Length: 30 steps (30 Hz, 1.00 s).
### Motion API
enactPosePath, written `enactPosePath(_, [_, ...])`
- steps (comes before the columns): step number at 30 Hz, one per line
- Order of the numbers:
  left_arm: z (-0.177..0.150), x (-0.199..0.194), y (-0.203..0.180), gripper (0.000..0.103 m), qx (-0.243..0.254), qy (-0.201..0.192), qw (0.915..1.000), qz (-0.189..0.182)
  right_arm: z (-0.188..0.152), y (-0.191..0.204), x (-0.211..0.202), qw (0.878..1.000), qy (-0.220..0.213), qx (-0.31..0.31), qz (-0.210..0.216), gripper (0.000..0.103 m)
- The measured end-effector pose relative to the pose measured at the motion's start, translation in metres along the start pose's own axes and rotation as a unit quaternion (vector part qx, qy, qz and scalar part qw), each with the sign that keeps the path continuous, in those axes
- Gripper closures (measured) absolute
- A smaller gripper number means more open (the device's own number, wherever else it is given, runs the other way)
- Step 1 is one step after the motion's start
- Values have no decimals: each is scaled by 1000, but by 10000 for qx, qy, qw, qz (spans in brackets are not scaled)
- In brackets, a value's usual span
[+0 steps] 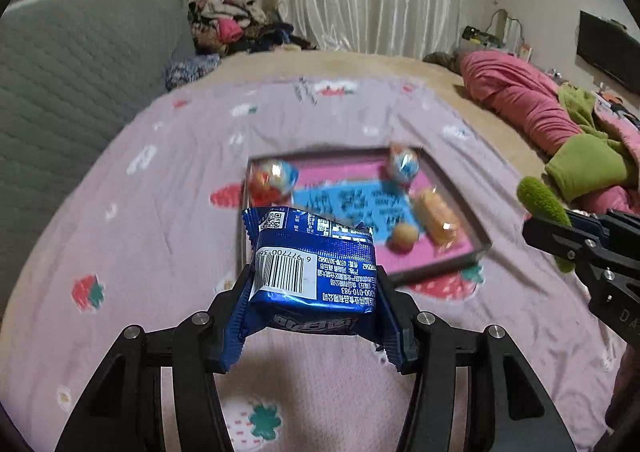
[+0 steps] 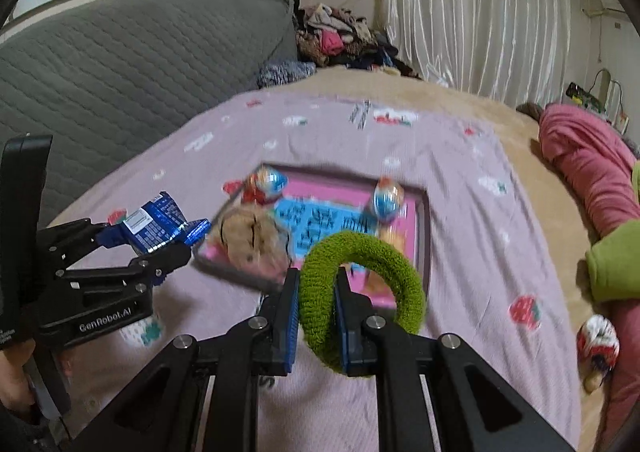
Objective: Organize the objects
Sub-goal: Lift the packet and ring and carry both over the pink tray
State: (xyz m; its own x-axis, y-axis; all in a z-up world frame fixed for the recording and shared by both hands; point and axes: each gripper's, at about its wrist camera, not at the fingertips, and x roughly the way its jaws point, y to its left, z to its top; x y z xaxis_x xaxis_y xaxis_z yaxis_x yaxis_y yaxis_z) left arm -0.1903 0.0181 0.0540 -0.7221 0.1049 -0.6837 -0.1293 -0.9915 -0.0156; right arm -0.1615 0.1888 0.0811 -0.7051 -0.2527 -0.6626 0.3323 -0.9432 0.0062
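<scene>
My left gripper point(image 1: 314, 292) is shut on a blue snack packet point(image 1: 316, 264), held above the bed in front of the tray; the same packet point(image 2: 154, 226) shows in the right wrist view. My right gripper point(image 2: 318, 292) is shut on a fuzzy green hair tie point(image 2: 400, 272), pinching one side of the ring. Ahead lies a dark-rimmed tray point(image 1: 456, 188) with a pink and blue bottom. It holds two foil-wrapped sweets point(image 1: 272, 180) point(image 1: 404, 164), an orange wrapped snack point(image 1: 438, 220), a small round ball point(image 1: 404, 238) and a tan fluffy thing point(image 2: 252, 240).
The bed wears a pink strawberry-print sheet point(image 1: 160, 236). A grey quilted headboard point(image 1: 80, 72) stands to the left, piled clothes point(image 1: 228, 24) at the back. Pink and green bedding point(image 1: 540, 108) lies at the right. A red and white wrapped item point(image 2: 598, 344) rests by the right edge.
</scene>
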Motion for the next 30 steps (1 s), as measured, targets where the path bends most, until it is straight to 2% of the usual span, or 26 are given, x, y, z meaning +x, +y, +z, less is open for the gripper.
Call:
enactPosePath(10, [47,-4,-14,46,86,-324,9994,66,43,-4,-7,9993,-368,-106,37,87])
enactPosePath(20, [81,28,-8,46,76,-497,9987,117,68,-14,20,9988,-460,-141,37,87])
enactPosePath(25, [85,58,-1,46,-45,-422,9991,55,70,-19,48,9991,-399,-102,70,87])
enactPosePath(30, [71,94,6,46,-117,-346,9992,143,60,-22,80,9994,-330,7,129,87])
